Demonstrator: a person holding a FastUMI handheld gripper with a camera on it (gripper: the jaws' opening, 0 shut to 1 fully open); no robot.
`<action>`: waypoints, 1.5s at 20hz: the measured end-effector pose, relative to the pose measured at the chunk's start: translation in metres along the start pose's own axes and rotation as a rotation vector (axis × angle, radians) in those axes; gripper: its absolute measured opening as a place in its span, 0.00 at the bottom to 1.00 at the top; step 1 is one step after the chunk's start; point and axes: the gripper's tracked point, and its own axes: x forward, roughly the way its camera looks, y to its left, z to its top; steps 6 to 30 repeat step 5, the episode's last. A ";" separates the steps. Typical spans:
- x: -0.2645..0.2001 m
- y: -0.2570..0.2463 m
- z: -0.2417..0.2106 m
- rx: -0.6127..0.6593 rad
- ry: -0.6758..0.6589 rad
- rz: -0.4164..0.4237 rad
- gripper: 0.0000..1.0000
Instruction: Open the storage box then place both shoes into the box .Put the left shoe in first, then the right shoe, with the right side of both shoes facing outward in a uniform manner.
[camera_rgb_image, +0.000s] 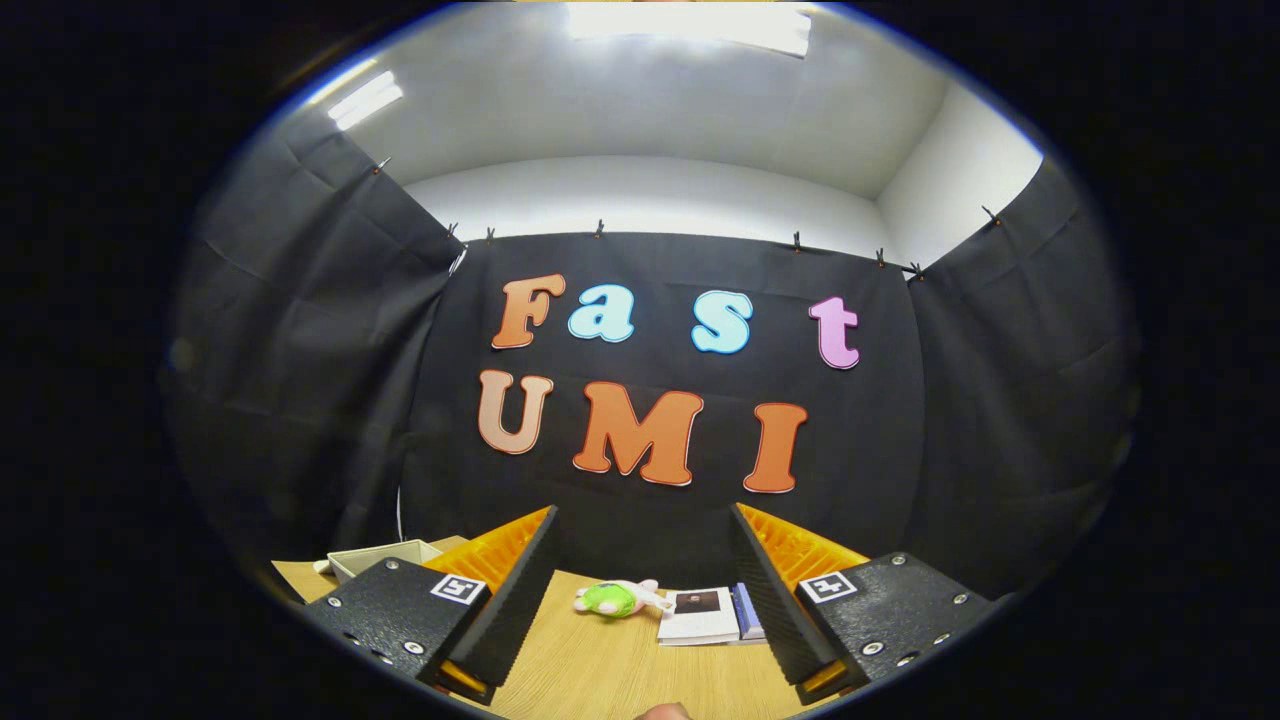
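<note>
The gripper view rides low over the table (600, 670), facing level between parted jaws toward the booth's back wall.

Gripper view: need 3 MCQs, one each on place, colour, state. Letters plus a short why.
1. Where is the plush toy?
A. on the wooden table, ahead of the fingers
B. inside the tray
C. clamped between the fingers

2. What colour is most of the plush toy?
A. blue
B. green
C. red

3. How does the gripper stand?
A. shut on the booklet
B. shut on nothing
C. open, holding nothing

Answers:
1 A: the toy lies on the tabletop beyond the fingertips, beside the booklet; the pale tray sits apart behind one finger.
2 B: its body is bright green with pale limbs.
3 C: a wide gap separates the fingers and only bare table shows in it.
</note>
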 end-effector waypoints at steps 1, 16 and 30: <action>0.003 -0.001 0.000 0.003 0.000 -0.006 0.98; 0.007 -0.003 0.000 0.020 -0.012 -0.025 0.98; 0.007 -0.003 0.000 0.020 -0.012 -0.025 0.98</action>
